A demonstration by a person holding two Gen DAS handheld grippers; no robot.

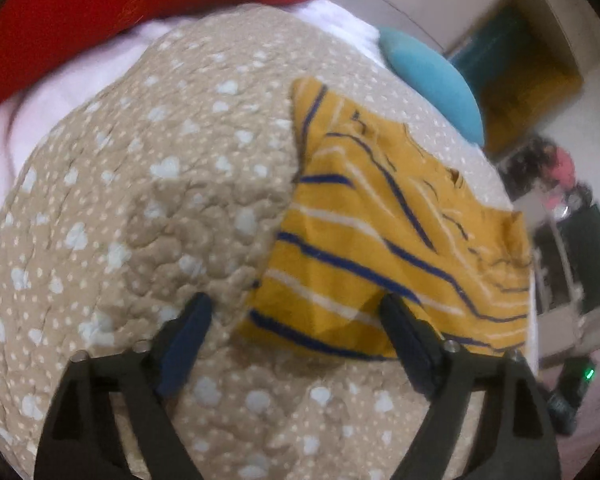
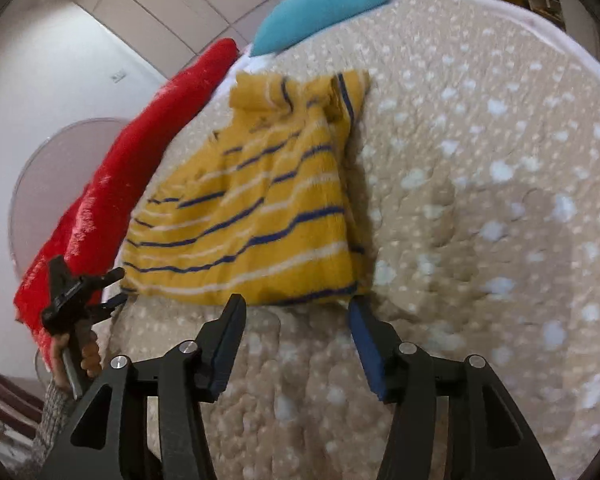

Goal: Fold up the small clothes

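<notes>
A home bedroom — quilted bedspread [image 1: 140,200], cushions [image 2: 320,12] on it.

Hiding part of the yellow blue-and-white-striped knit garment [image 1: 364,240] behind the black left gripper's [image 1: 296,312] right finger, lower right of the left wrist view. Cutting off the red plush pillow [image 1: 100,4] at the top edge. Blurring the dark cluttered shelves [image 1: 560,200] at far right.

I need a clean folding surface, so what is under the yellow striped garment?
The yellow striped garment lies on a beige dotted quilt. Whatever is directly beneath the cloth is covered, so anything between it and the quilt cannot be seen.
</notes>
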